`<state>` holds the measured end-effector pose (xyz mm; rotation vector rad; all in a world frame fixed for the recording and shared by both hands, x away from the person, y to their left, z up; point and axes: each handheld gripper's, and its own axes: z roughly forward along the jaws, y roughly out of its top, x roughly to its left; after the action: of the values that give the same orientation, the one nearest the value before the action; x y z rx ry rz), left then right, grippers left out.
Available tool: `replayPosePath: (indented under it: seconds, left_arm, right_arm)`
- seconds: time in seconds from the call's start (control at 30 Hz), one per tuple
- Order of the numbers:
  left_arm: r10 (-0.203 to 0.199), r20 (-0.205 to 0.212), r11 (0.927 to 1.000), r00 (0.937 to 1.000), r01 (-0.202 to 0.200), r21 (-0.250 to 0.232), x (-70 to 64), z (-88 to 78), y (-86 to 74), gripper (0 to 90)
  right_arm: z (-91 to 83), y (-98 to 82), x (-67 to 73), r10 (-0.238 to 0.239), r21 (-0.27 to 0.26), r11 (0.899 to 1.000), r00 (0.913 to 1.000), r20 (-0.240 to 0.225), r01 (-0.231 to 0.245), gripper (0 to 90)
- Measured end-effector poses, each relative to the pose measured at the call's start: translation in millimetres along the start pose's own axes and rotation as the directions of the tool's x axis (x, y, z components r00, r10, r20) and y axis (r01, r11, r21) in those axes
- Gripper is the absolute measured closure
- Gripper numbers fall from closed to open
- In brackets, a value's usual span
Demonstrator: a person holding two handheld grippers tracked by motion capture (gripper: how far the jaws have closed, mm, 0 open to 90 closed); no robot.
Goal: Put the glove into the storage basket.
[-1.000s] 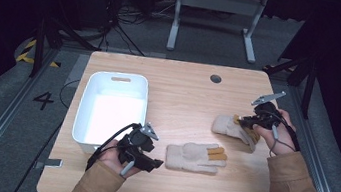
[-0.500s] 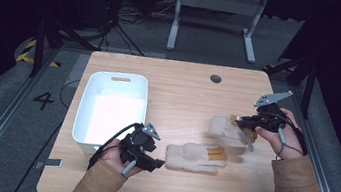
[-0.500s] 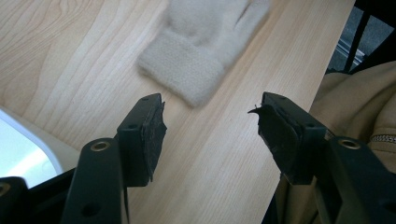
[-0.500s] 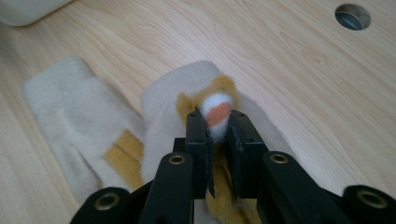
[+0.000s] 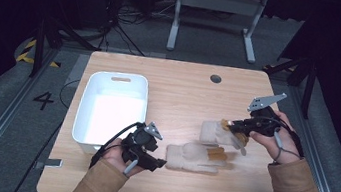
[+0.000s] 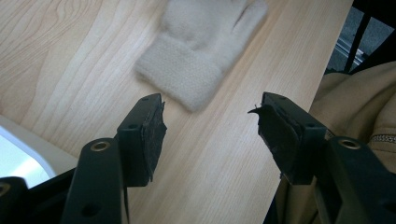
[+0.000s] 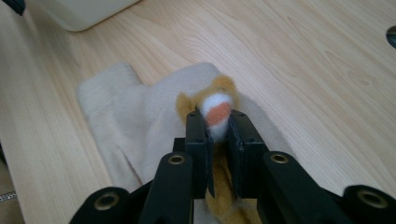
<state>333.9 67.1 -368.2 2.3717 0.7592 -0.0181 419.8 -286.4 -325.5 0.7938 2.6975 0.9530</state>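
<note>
Two cream knitted gloves with orange-brown fingertips lie on the pale wooden table (image 5: 184,93), lower right of centre in the high view. Nearer glove (image 5: 195,156): flat, cuff toward the left, fingers toward the right. Farther glove (image 5: 216,132): just above and right of the first, and whether the two touch cannot be told from above.

Right gripper (image 5: 235,127), mid-right of the high view, held in the person's right hand (image 5: 278,139), grey three-cornered plate on top. Its jaws are pinched on the tan-and-white fingertip end of the farther glove. In the right gripper view the two black jaws stand close together at bottom centre with an orange-and-white tuft of that glove (image 7: 215,112) squeezed between them; the cream body of the glove spreads to the left and behind, resting on the wood.

Left gripper (image 5: 159,163), lower left of centre in the high view, in the person's left hand (image 5: 119,157), pointing right toward the cuff of the nearer glove, close to it but apart. In the left gripper view its jaws stand parted with bare wood between them, nothing gripped; the ribbed cuff of the nearer glove (image 6: 187,74) lies just beyond the tips, upper centre, slightly blurred. Tan sleeve (image 6: 355,102) at the right edge of that view.

White rectangular plastic bin (image 5: 87,109) sits on the table's left side, just above the left hand; its rim shows at the lower left of the left gripper view.
</note>
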Motion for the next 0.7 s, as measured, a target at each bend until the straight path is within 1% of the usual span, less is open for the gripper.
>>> replayPosePath:
  seconds: [0.1, 0.2, 0.23, 0.27, 0.33, 0.37, 0.4, 0.43, 0.5, 0.57, 0.6, 0.63, 0.7]
  left_arm:
    - [0.002, 0.003, 1.0000, 1.0000, -0.002, -0.002, -0.6, 0.4, 1.0, 41.2]
    - [0.004, 0.004, 1.0000, 1.0000, -0.004, -0.002, -0.5, 0.6, 1.6, 41.2]
    - [0.004, 0.004, 1.0000, 1.0000, -0.004, -0.002, -0.5, 0.4, 1.7, 41.2]
    - [0.006, 0.003, 1.0000, 1.0000, -0.006, -0.001, -0.5, 0.2, 1.8, 41.2]
    - [0.005, 0.002, 1.0000, 1.0000, -0.005, -0.002, -0.2, -0.2, 1.7, 41.2]
    - [0.004, 0.002, 1.0000, 1.0000, -0.004, -0.004, -0.1, -0.4, 1.5, 41.2]
    - [0.004, 0.002, 1.0000, 1.0000, -0.004, -0.004, 0.0, -0.6, 1.4, 41.2]
    - [0.004, 0.001, 1.0000, 1.0000, -0.004, -0.004, 0.0, -0.8, 1.3, 41.2]
    - [0.006, 0.001, 1.0000, 1.0000, -0.006, -0.003, -0.2, -1.0, 1.2, 41.2]
    - [0.007, 0.001, 1.0000, 1.0000, -0.007, -0.003, -0.6, -1.1, 1.3, 41.2]
    - [0.007, 0.001, 1.0000, 1.0000, -0.007, -0.002, -0.7, -1.1, 1.4, 41.2]
    - [0.008, 0.001, 1.0000, 1.0000, -0.008, -0.002, -0.7, -1.0, 1.4, 41.2]
    - [0.005, 0.002, 1.0000, 1.0000, -0.005, -0.001, -0.8, -0.3, 1.4, 41.2]
  right_arm:
    - [3.2, 2.8, 7.1, -0.015, -0.007, 1.000, 0.9997, -0.020, 0.015, 79.7]
    - [6.8, 5.0, 13.8, -0.005, -0.016, 1.000, 0.9988, -0.049, 0.004, 79.6]
    - [9.9, 6.8, 18.2, -0.012, -0.020, 1.000, 0.9981, -0.060, 0.011, 79.6]
    - [9.9, 6.8, 18.2, -0.012, -0.020, 1.000, 0.9981, -0.060, 0.011, 79.6]
    - [13.0, 8.9, 23.1, -0.019, -0.014, 1.000, 0.9974, -0.069, 0.018, 79.6]
    - [14.8, 9.9, 24.4, -0.034, -0.017, 0.999, 0.9968, -0.073, 0.033, 79.6]
    - [16.5, 10.9, 26.6, -0.035, -0.015, 0.999, 0.9964, -0.077, 0.034, 79.6]
    - [20.2, 12.8, 31.0, -0.036, -0.013, 0.999, 0.9950, -0.093, 0.035, 79.6]
    - [21.8, 13.5, 33.2, -0.037, -0.009, 0.999, 0.9944, -0.099, 0.036, 79.6]
    - [25.3, 15.2, 37.4, -0.050, -0.005, 0.999, 0.9934, -0.103, 0.050, 79.5]
    - [28.5, 16.5, 41.5, -0.054, 0.005, 0.998, 0.9920, -0.114, 0.055, 79.4]
    - [30.3, 17.1, 43.1, -0.057, 0.001, 0.998, 0.9908, -0.123, 0.058, 79.4]
    - [32.0, 17.7, 45.3, -0.051, 0.005, 0.999, 0.9903, -0.129, 0.052, 79.4]
